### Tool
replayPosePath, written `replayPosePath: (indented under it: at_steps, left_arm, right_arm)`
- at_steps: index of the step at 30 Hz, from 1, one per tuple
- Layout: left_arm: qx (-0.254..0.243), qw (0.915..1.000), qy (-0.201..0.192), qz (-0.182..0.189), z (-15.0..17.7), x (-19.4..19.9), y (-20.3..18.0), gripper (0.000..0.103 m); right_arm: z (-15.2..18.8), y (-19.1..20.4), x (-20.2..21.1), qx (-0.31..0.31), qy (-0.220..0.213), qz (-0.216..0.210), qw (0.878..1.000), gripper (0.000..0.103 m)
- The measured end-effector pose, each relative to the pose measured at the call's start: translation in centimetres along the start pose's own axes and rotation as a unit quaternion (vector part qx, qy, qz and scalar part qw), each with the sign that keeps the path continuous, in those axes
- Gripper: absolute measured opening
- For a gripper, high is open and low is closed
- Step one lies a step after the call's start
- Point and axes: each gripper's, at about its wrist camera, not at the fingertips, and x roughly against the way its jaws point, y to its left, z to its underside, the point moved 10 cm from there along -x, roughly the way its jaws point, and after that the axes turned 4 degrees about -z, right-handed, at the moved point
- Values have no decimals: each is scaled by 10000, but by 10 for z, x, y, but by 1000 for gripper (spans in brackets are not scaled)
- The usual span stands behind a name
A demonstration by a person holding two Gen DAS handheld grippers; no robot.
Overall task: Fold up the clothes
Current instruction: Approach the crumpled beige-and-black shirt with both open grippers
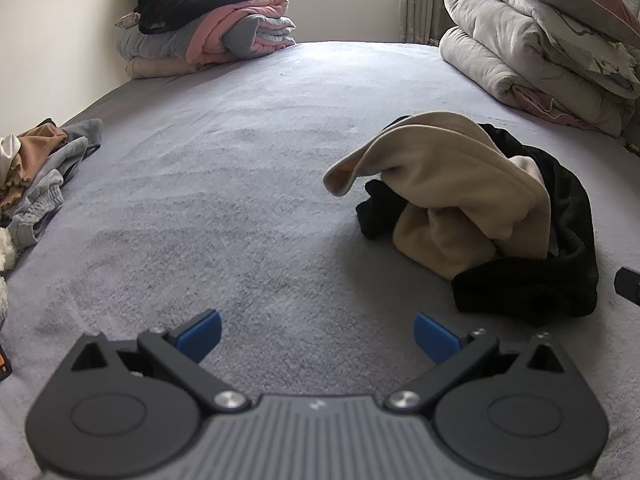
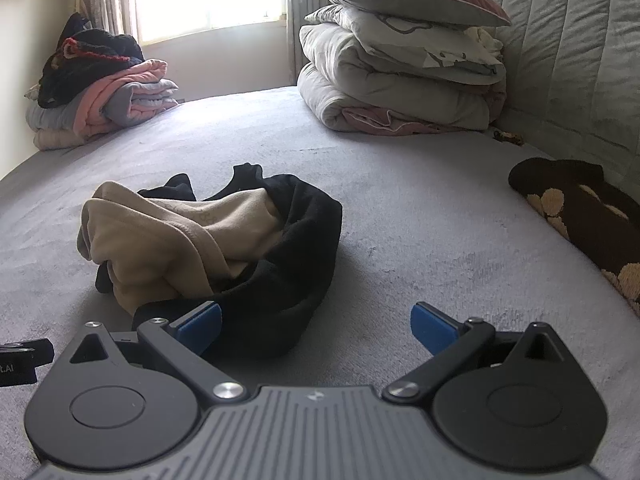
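The left tongs [image 1: 318,338] are seen at the bottom centre of the left wrist view, spread wide with nothing between the blue pads, held low over the bed [image 1: 224,184]. The right tongs [image 2: 316,330] are likewise spread and empty at the bottom centre of the right wrist view; the left blue pad overlaps the near edge of the crumpled garment [image 2: 224,248] in the picture, though contact cannot be confirmed.

The garment, black outside with a beige lining turned partly outward, is bunched in a heap. It is found at right of centre in the left view [image 1: 472,208] and at left of centre in the right view, so it lies between the two tongs, nearer the right. Both are probably kept open to be ready for a first grasp of an edge, and the bare middle of the bed appears to be left free for spreading.

Unsorted clothes [image 1: 40,176] are heaped at the left edge of the left view. A stack of blankets [image 1: 204,28] is set at the upper left, and quilts with a pillow [image 2: 400,72] at the upper right.
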Motion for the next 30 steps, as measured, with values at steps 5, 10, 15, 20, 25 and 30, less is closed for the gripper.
replayPosePath:
  at_steps: [5,10,15,20,25,30]
  left_arm:
    - [-2,10000,0,-4,0,-1,0,103]
    - [-37,10000,-20,-69,0,-2,1,103]
    - [-18,10000,-84,-49,-2,0,3,103]
    - [16,9998,-169,-41,-8,1,8,103]
    - [150,9995,-281,7,-16,1,15,103]
    - [151,9990,-413,-34,-25,-3,20,103]
  right_arm:
    - [-1,-1,0,-43,44,-41,10000,103]
    - [-2,0,2,-50,18,-81,10000,103]
    - [-2,-1,4,-57,12,-90,9999,103]
    - [-3,-1,3,-44,-9,-71,10000,103]
    - [-4,-1,1,-21,-48,-43,10000,103]
    - [-8,0,-2,-30,-75,-79,9999,103]
